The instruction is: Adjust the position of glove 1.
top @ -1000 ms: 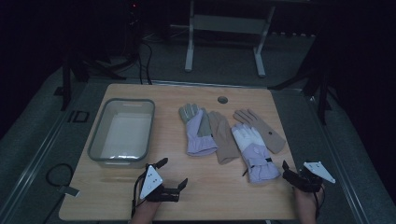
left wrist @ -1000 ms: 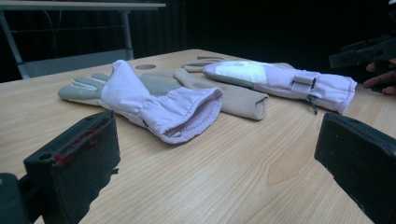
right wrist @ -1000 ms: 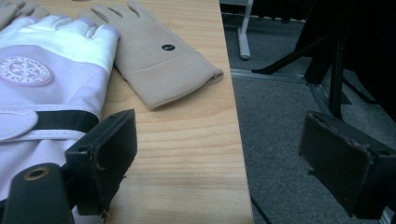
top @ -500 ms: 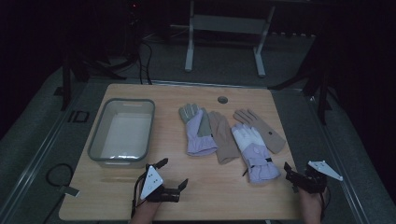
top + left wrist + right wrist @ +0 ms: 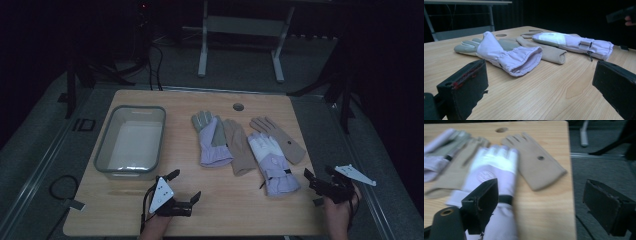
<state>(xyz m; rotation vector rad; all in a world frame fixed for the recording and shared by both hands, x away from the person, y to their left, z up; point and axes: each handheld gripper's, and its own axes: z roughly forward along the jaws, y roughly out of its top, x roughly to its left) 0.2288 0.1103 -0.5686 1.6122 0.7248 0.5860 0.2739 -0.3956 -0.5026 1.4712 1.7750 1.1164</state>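
Observation:
Two pairs of gloves lie mid-table. A lilac and grey glove is leftmost, with a tan glove beside it. Further right come a lilac and white glove and a second tan glove. My left gripper rests open near the front edge, its jaws pointing at the lilac cuff. My right gripper is open at the table's right edge, one jaw over the lilac and white glove's cuff, the other past the edge.
A clear plastic tray sits empty at the left of the wooden table. A round hole is near the far edge. Beyond the table stands a metal frame on a dark floor.
My right gripper has drifted slightly rightward, toward the table's right edge. The left gripper and the gloves have not moved.

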